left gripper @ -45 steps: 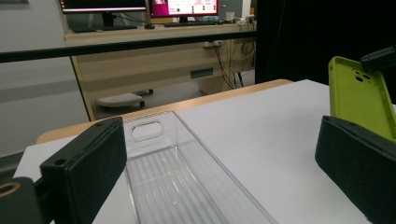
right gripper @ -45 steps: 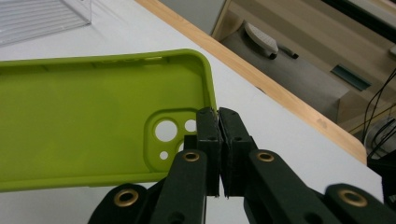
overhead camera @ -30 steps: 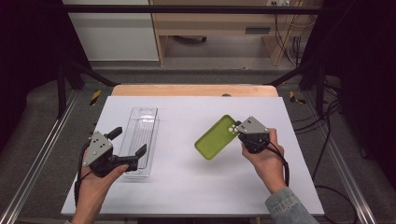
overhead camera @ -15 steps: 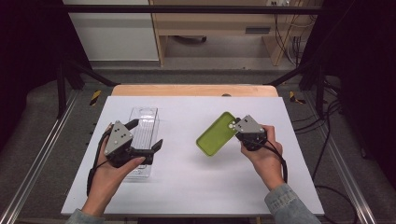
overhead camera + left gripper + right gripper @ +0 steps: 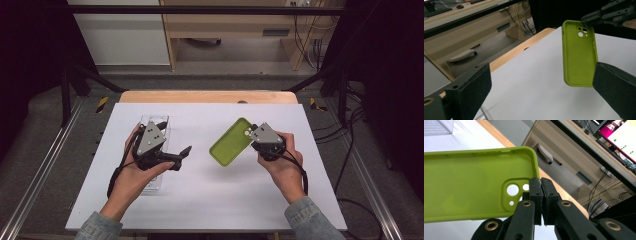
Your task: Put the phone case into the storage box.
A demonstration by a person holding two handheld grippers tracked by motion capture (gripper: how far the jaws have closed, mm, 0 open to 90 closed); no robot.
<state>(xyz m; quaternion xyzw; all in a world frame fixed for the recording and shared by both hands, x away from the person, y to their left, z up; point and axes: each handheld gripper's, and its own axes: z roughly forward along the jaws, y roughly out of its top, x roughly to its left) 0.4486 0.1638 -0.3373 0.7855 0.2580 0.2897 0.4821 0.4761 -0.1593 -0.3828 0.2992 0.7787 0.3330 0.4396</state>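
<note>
The left gripper (image 5: 176, 156) hovers over the white table (image 5: 200, 200), jaws apart and empty, aimed at the green phone case (image 5: 231, 142). The right gripper (image 5: 254, 135), raised, has its jaws clamped on the case's camera corner. A wooden desk (image 5: 235, 25) stands beyond.

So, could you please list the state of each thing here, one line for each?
Green phone case: empty, held above the table, tilted, pinched at its camera corner.
Right gripper: shut on the case wall.
Left gripper: open, nothing between its jaws, pointing toward the case.
Clear plastic box: lying on the table under the left hand; its contents cannot be told.
White table: bears the box.
</note>
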